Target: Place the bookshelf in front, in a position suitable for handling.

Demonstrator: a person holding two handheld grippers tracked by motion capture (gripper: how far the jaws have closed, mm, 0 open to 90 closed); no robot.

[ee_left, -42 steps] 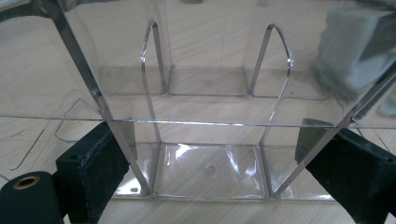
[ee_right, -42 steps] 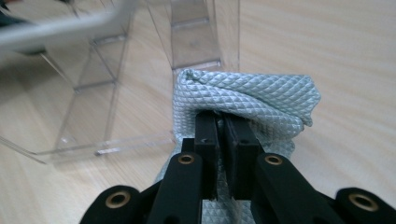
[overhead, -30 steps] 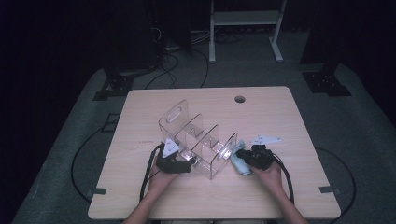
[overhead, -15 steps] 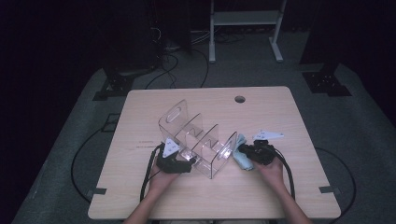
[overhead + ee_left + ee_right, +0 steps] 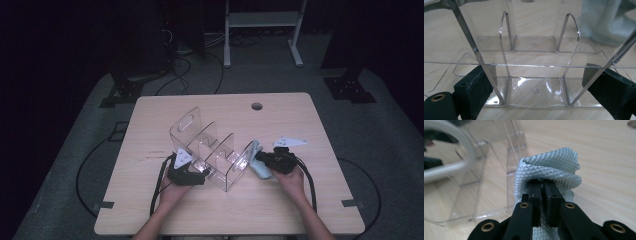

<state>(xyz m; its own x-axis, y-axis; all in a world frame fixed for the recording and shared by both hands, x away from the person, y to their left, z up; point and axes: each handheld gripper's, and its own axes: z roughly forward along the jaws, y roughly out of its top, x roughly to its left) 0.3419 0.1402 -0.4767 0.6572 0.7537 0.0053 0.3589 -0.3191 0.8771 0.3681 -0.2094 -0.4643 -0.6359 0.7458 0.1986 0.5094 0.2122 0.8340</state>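
Comparing this with the shot from a second before, the big change was on the right side: the right gripper [image 5: 260,161] had carried its pale blue cloth [image 5: 257,159] in toward the clear acrylic organizer [image 5: 210,150], so the cloth now sat right up against the organizer's right end wall instead of a little way off it. In the right gripper view the jaws were pinched tight together on a fold of that cloth [image 5: 549,167], with the waffle-textured fabric bunched over the tips. The left gripper [image 5: 202,173] hadn't budged. It was at the organizer's near-left end, and in the left gripper view its jaws stood wide, one on each side of the organizer [image 5: 534,62], pressing against the outer walls. The organizer itself sat in the same spot on the wooden table [image 5: 300,210], angled diagonally.
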